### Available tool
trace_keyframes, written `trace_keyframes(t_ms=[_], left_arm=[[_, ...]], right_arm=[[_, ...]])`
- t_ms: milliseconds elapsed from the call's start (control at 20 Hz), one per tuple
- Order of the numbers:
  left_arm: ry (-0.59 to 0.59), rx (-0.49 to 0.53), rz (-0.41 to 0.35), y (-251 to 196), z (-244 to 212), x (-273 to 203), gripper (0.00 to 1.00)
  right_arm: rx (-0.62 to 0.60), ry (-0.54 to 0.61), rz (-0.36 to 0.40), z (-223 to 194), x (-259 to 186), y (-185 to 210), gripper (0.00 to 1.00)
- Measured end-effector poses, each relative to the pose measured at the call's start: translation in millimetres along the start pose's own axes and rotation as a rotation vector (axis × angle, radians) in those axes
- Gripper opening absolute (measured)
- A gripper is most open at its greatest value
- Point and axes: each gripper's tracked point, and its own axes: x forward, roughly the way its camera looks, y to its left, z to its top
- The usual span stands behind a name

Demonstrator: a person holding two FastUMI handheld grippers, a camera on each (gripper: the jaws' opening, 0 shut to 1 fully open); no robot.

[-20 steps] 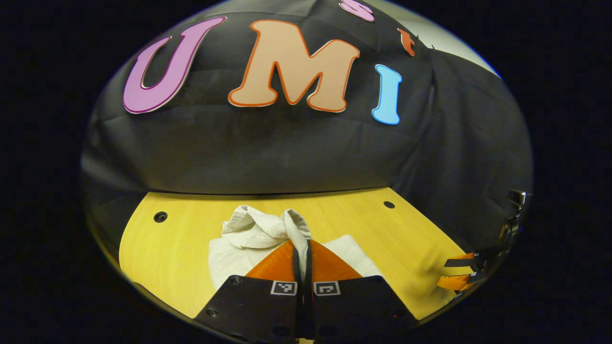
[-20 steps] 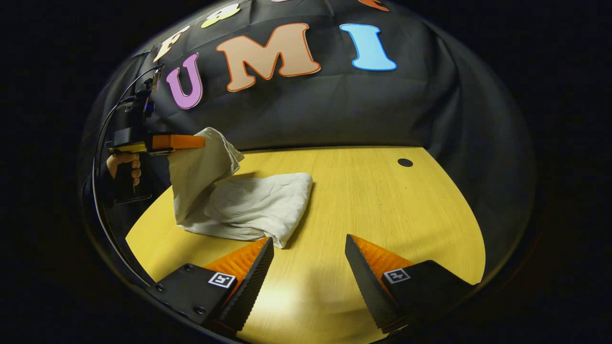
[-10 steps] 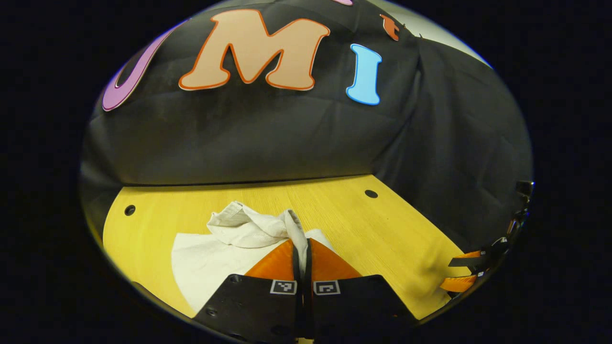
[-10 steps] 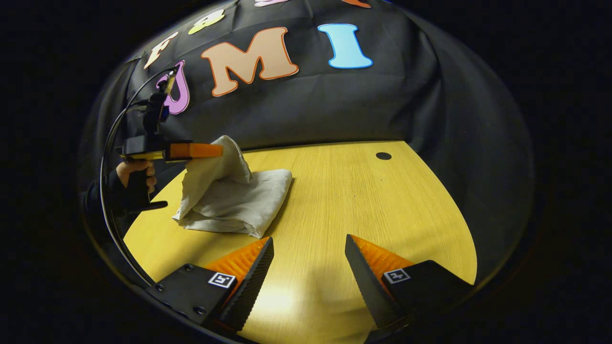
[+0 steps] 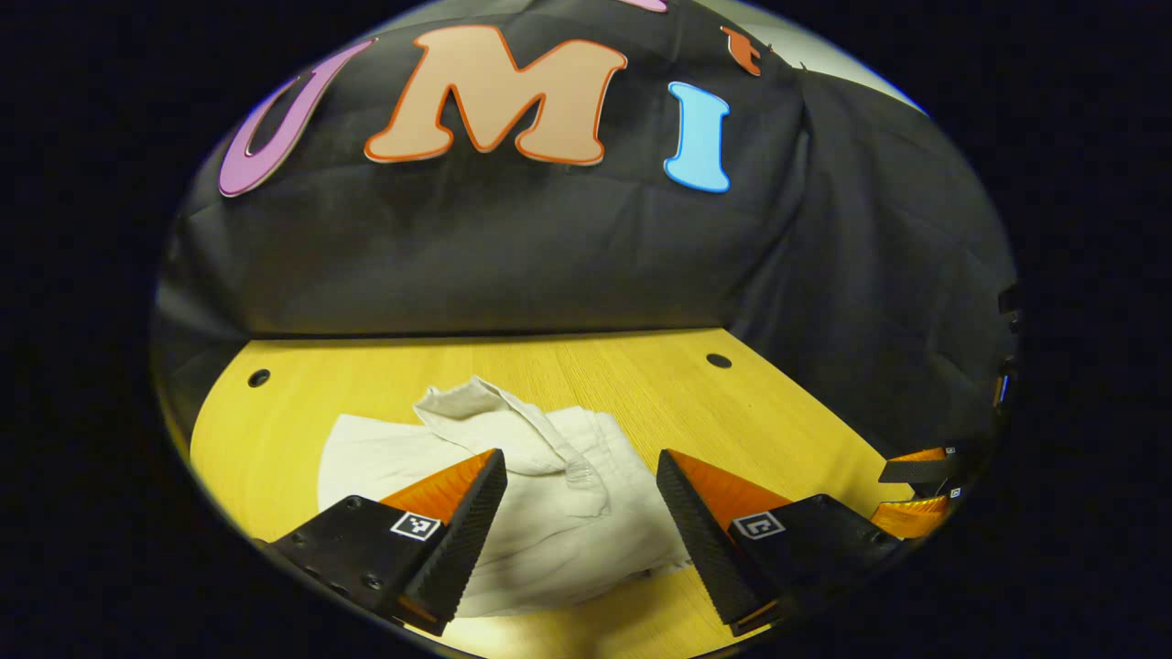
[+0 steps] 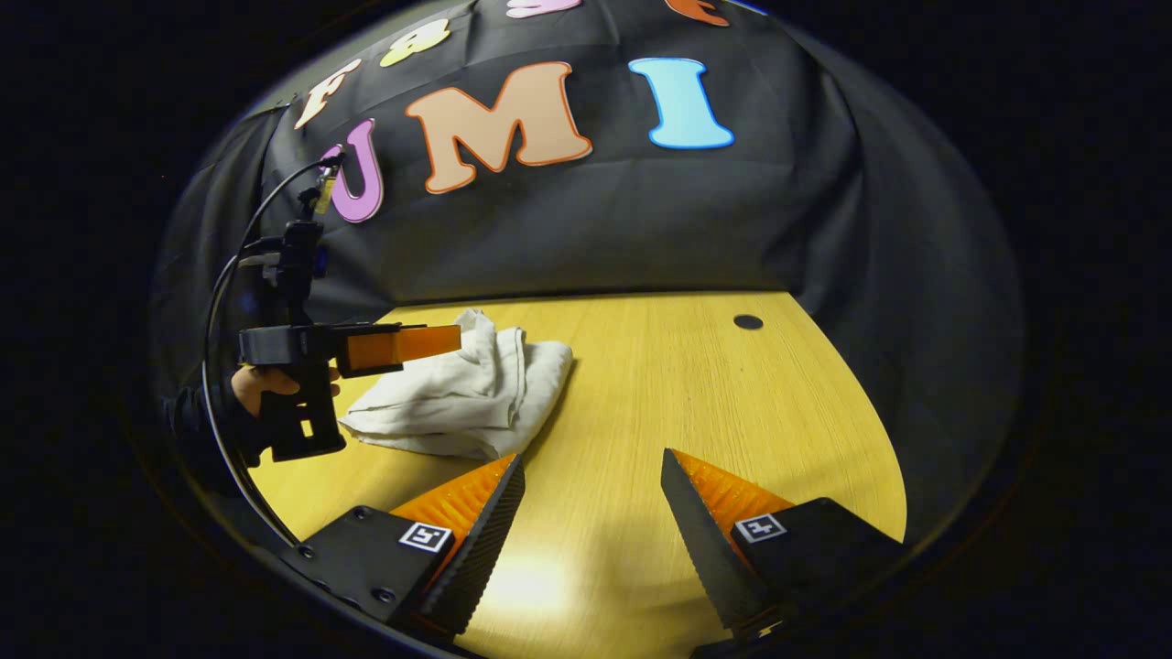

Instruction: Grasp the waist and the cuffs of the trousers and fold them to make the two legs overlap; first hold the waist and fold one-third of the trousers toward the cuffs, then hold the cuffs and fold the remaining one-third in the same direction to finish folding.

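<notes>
**A:** Looking at the big stuff first: yellow wooden table (image 6: 696, 412) takes up the lower half of both views, and the trousers (image 5: 549, 513) sit on it as a pale folded bundle. In the left gripper view they're bottom centre, right between that gripper's own fingers. In the right gripper view the same bundle (image 6: 467, 398) is off at middle left, well away from that gripper.

**B:** So which one's closer for whatever comes next?

**A:** Left gripper (image 5: 579, 494) by a mile, I'd say. It hangs just over the cloth, jaws spread wide, nothing pinched. You can also see it from the other side at the left of the frame (image 6: 403, 346), with a hand (image 6: 261, 389) around its handle. Right gripper (image 6: 591, 522) is wide open too, over bare wood at bottom centre.

**B:** Long axis of the bundle?

**A:** In the left gripper view it runs roughly left to right across the frame, so crosswise to the fingers. There's a rumpled ridge (image 5: 499, 416) sticking up along the top, toward the far edge. Looks about done to me, maybe needs that ridge flattened.
</notes>
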Motion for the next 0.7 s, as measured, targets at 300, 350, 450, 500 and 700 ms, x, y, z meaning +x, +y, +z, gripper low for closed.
trace_keyframes(t_ms=[300,350,450,500,700], left_arm=[[-0.161,0.060,0.123,57,52,-92,0.95],[-0.179,0.072,0.138,66,61,-109,0.95],[-0.233,0.093,0.184,89,82,-142,0.95],[-0.263,0.098,0.205,101,92,-157,0.95],[-0.344,0.155,0.289,136,114,-207,0.95]], right_arm=[[-0.049,-0.240,-0.004,89,-7,61,0.96],[-0.051,-0.282,-0.004,104,-11,74,0.97],[-0.056,-0.355,-0.010,134,-18,94,0.96],[-0.054,-0.388,-0.011,148,-23,105,0.97],[-0.049,-0.514,-0.045,185,-44,126,0.96]])
